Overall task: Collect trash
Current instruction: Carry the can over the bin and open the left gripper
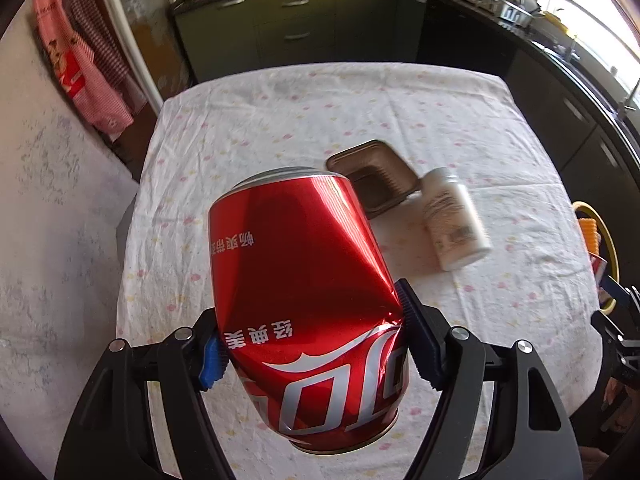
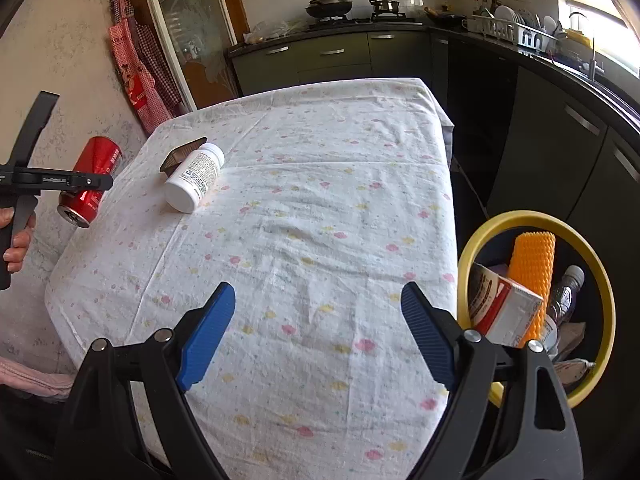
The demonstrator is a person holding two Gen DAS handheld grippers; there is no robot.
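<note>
Dented red can [image 1: 308, 304] gripped in the left gripper [image 1: 316, 344], held clear above the table [image 2: 320, 200]; right gripper [image 2: 318, 320] spread wide and empty.

At far left in the right wrist view, seen with a hand [image 2: 16, 244] on the black handle and the can's base tilted toward the camera. Pinched between blue pads [image 1: 420, 340], wall creased at the right pad. Further right on the flowered cloth, lay a brown tray [image 1: 376, 180], empty, with a white bottle [image 1: 456, 220] on its side just beside it, perhaps touching. Then bare cloth under the right gripper's parted blue pads. At far right, beside the table's edge, stood a yellow-rimmed bin [image 2: 600, 280] holding a carton [image 2: 504, 308], an orange ribbed piece [image 2: 532, 264] and a clear bottle [image 2: 564, 296].
</note>
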